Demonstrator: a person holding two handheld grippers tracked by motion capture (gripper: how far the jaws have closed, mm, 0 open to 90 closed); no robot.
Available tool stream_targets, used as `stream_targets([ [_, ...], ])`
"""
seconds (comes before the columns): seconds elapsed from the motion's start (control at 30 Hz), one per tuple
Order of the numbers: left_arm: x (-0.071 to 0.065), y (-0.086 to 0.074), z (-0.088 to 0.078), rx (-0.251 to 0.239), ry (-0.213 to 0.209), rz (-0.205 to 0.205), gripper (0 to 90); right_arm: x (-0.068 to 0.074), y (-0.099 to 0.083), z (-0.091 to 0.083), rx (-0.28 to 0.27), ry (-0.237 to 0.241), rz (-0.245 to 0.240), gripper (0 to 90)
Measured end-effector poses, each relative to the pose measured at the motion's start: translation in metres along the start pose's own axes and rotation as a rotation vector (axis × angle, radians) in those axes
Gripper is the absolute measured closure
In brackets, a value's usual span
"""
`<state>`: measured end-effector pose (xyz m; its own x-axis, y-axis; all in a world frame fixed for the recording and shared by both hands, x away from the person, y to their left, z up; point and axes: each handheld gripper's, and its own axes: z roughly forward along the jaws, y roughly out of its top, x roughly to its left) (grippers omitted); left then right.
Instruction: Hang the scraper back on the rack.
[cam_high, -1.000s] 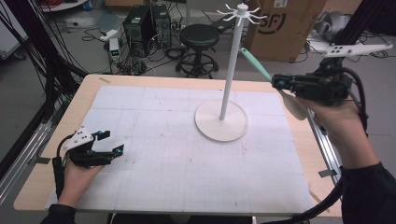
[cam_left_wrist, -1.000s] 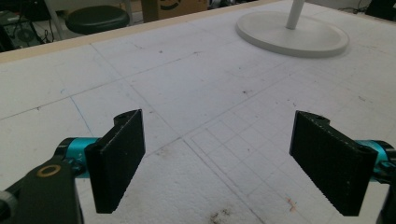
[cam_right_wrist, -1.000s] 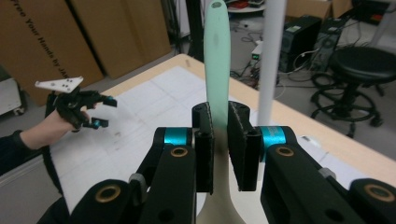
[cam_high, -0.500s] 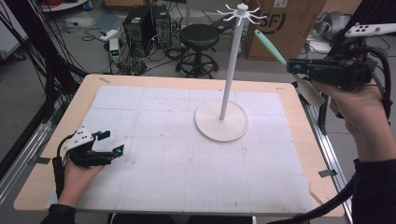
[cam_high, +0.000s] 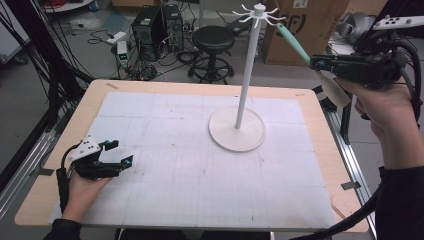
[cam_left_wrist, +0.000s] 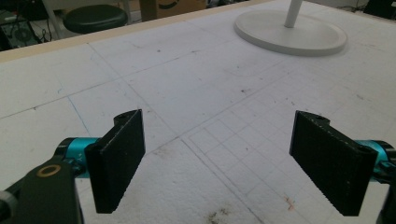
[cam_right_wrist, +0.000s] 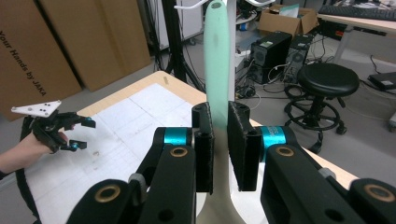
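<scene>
The spatula (cam_right_wrist: 217, 51) has a pale mint-green handle that widens at its lower end into a cream-white blade. It is clamped between the right gripper (cam_right_wrist: 219, 144)'s jaws at the neck, where the green meets the white. The handle runs straight out beyond the jaw tips; the blade sits behind them, toward the hand. From above the spatula (cam_high: 294, 42) slants, handle end up and tilted toward the hooks at the top of the white stand (cam_high: 245, 95), close beside them; whether they touch cannot be told.
</scene>
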<state>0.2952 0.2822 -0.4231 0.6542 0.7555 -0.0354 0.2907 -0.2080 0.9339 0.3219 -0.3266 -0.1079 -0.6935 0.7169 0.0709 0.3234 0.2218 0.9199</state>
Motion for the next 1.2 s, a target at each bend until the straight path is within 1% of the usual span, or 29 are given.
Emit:
stream_targets([
  [0.1,0.000,0.000,0.000,0.001,-0.001,0.001,18.8,0.000,0.001,0.004,0.009,-0.010,0.002,81.2],
  [0.33,0.000,0.000,0.000,0.002,-0.004,-0.001,18.8,0.000,0.002,0.009,0.016,-0.018,-0.002,81.1],
  [0.4,0.000,0.000,0.000,0.000,-0.006,-0.001,18.8,0.000,0.002,0.009,0.013,-0.022,-0.004,81.1],
  [0.43,0.000,0.000,0.000,0.000,-0.003,0.001,18.8,-0.001,0.002,0.009,0.013,-0.024,0.005,81.1],
  [0.53,0.000,0.000,0.000,0.001,-0.004,0.002,18.8,-0.004,0.001,0.007,0.001,-0.032,0.010,81.1],
  [0.73,0.000,0.000,0.000,0.002,-0.004,0.000,18.8,-0.004,-0.001,0.008,0.012,-0.026,0.005,81.1],
  [0.8,0.000,0.000,0.000,0.002,-0.005,0.001,18.8,-0.003,-0.001,0.011,0.018,-0.016,0.006,81.1],
  [0.93,0.000,0.000,0.000,0.002,-0.003,-0.003,18.8,-0.001,-0.001,0.015,0.030,-0.012,-0.003,81.1],
  [1.2,0.000,0.000,0.001,0.004,-0.005,0.001,18.8,0.003,-0.001,0.025,0.051,-0.013,-0.009,81.0],
])
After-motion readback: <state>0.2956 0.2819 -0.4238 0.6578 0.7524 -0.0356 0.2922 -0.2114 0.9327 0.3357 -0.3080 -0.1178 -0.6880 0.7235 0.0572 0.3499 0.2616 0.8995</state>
